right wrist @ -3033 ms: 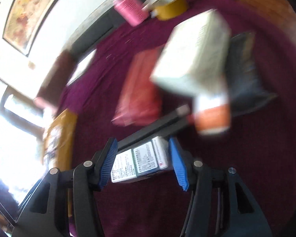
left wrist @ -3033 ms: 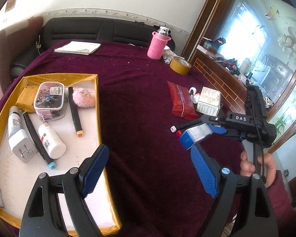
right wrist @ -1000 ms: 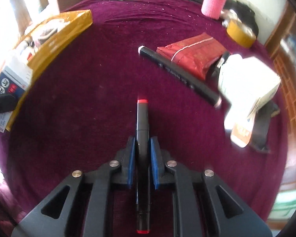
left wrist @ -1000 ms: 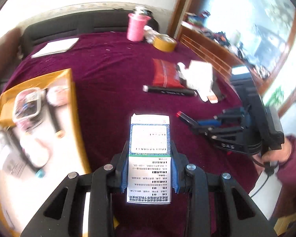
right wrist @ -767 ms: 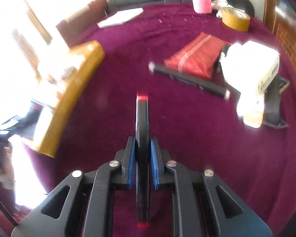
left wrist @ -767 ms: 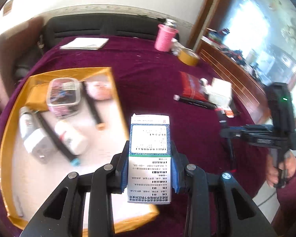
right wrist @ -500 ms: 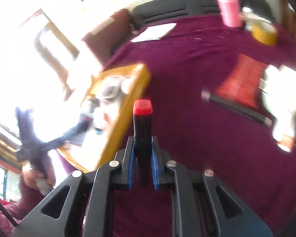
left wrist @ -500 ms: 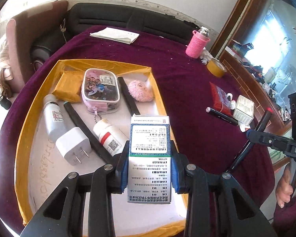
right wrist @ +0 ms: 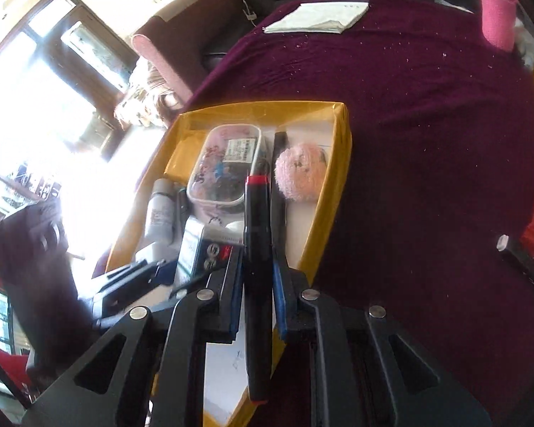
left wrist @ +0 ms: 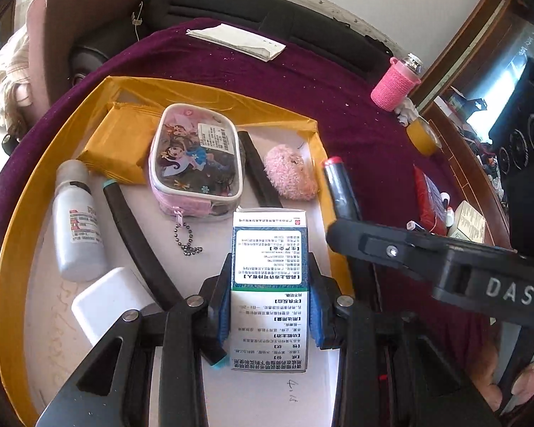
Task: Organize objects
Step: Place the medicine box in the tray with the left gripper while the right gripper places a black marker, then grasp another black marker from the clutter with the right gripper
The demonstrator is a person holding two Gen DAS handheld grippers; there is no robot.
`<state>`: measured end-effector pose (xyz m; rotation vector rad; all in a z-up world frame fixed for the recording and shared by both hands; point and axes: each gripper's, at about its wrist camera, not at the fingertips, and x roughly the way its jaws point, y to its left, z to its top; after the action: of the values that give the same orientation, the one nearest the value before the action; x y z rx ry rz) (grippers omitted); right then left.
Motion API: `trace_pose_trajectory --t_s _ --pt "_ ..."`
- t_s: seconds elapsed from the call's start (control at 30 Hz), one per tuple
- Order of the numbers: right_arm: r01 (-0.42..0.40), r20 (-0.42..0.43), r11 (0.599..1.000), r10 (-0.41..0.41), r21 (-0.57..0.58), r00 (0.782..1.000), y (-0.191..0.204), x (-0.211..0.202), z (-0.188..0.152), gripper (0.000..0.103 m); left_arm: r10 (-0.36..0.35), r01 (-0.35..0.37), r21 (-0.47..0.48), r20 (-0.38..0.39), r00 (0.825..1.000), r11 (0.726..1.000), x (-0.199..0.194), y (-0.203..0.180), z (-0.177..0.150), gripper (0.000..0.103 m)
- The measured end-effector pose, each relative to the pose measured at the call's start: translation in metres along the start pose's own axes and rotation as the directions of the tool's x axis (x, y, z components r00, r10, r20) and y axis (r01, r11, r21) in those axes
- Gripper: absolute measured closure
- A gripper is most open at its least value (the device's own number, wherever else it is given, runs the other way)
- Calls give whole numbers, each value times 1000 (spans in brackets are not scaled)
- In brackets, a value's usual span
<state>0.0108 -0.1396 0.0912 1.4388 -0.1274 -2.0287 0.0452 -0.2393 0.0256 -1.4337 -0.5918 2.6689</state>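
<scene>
My left gripper (left wrist: 270, 302) is shut on a white and green medicine box (left wrist: 270, 270), held above the white floor of the yellow-walled tray (left wrist: 210, 94). My right gripper (right wrist: 256, 284) is shut on a black marker with a red cap (right wrist: 257, 235), which hangs over the tray's right wall (right wrist: 333, 192). In the left wrist view the same marker (left wrist: 340, 186) and the right gripper's black body (left wrist: 445, 263) cross in from the right. The tray holds a clear pink pouch (left wrist: 195, 163), a pink fluffy ball (left wrist: 290, 178), a white bottle (left wrist: 76, 220), a white plug (left wrist: 108, 302) and black markers (left wrist: 139, 238).
On the purple cloth to the right lie a red packet (left wrist: 427, 195), a small carton (left wrist: 471, 220), another black marker (right wrist: 523, 259) and a yellow tape roll (left wrist: 423, 137). A pink-sleeved bottle (left wrist: 393, 87) and folded white paper (left wrist: 238, 41) sit at the far side.
My left gripper carried the medicine box from the purple cloth to over the tray. My right gripper swung left with the red-capped marker and now hovers at the tray's right wall.
</scene>
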Motion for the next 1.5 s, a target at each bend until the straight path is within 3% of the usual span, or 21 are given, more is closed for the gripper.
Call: trace_pose_trajectory --t_s 0.13,0.27,0.37,0.47,0.63,0.77,0.87,1.0,1.13,1.2,1.3,1.37,1.5 --pt "24 -43 999 -22 49 999 -4 21 11 90 10 -10 -19 3 1000 1000 2 1 1 67" --pt "55 -27 995 -53 78 998 -6 22 17 90 -10 10 3 7 1000 1000 -12 3 -4 40" --pt "85 5 992 -86 90 996 -7 15 19 83 -53 53 -8 40 998 999 -32 8 -4 39" --pt "79 57 991 -85 110 995 -12 1 20 82 -68 72 -38 82 994 997 -51 17 -2 38" --pt "40 92 996 -47 80 995 0 -19 10 82 -52 77 -148 170 984 986 -74 46 -8 38" --pt "53 128 998 -56 27 990 14 -27 1 82 -23 55 -171 185 983 984 -83 58 -15 38" --pt "128 188 992 -124 -7 974 10 -44 -12 82 -2 28 -155 163 987 988 -78 54 -18 38" --pt "213 240 977 -212 21 947 -24 -77 -35 78 -32 50 -120 149 988 992 -76 33 -23 38" --pt "319 292 936 -350 149 890 -89 -125 -63 62 -91 96 -29 144 985 995 -78 -8 -32 38" --pt "346 292 905 -410 246 864 -129 -150 -72 61 -125 121 34 126 984 992 -74 -33 -37 38" --pt "346 288 872 -449 346 846 -176 -176 -64 61 -176 168 91 85 981 982 -68 -60 -43 38" --pt "343 272 878 -438 333 857 -191 -178 -46 60 -180 172 114 66 981 979 -65 -74 -47 38" --pt "271 178 914 -333 300 926 -202 -145 -15 61 -168 158 129 65 984 979 -72 -82 -54 38"
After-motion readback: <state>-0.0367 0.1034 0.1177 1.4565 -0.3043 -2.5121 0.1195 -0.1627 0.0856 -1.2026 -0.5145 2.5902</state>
